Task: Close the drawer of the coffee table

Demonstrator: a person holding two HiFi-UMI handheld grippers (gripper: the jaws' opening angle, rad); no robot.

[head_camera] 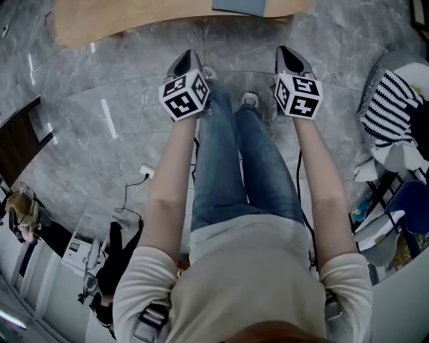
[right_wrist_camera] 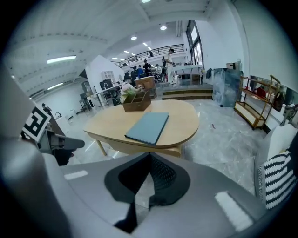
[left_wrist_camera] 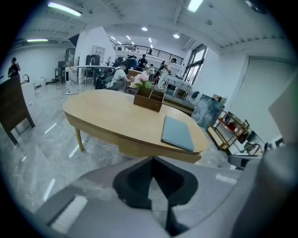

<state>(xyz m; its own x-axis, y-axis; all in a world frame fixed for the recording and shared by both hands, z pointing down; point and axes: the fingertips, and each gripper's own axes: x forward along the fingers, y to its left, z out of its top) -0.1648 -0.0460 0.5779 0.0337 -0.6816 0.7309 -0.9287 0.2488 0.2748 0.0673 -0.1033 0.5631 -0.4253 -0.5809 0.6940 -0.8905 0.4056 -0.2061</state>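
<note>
The light wooden oval coffee table (head_camera: 134, 23) lies ahead of me at the top of the head view, a blue-grey folder (head_camera: 241, 5) on it. In the left gripper view the table (left_wrist_camera: 107, 116) carries the folder (left_wrist_camera: 177, 132) and a wooden box (left_wrist_camera: 149, 99); its drawer front (left_wrist_camera: 132, 148) sits flush in the apron. My left gripper (head_camera: 190, 55) and right gripper (head_camera: 287, 51) hover above the floor, short of the table, both shut and holding nothing. The right gripper view shows the same table (right_wrist_camera: 181, 118), folder (right_wrist_camera: 148, 126) and drawer front (right_wrist_camera: 125, 149) beyond the right gripper (right_wrist_camera: 150, 155).
My legs and shoes (head_camera: 249, 100) stand on grey marble floor below the grippers. A dark wooden panel (head_camera: 20, 137) is at the left, a striped cloth (head_camera: 392, 107) and clutter at the right. A metal shelf rack (right_wrist_camera: 256, 104) stands right of the table. People sit far behind.
</note>
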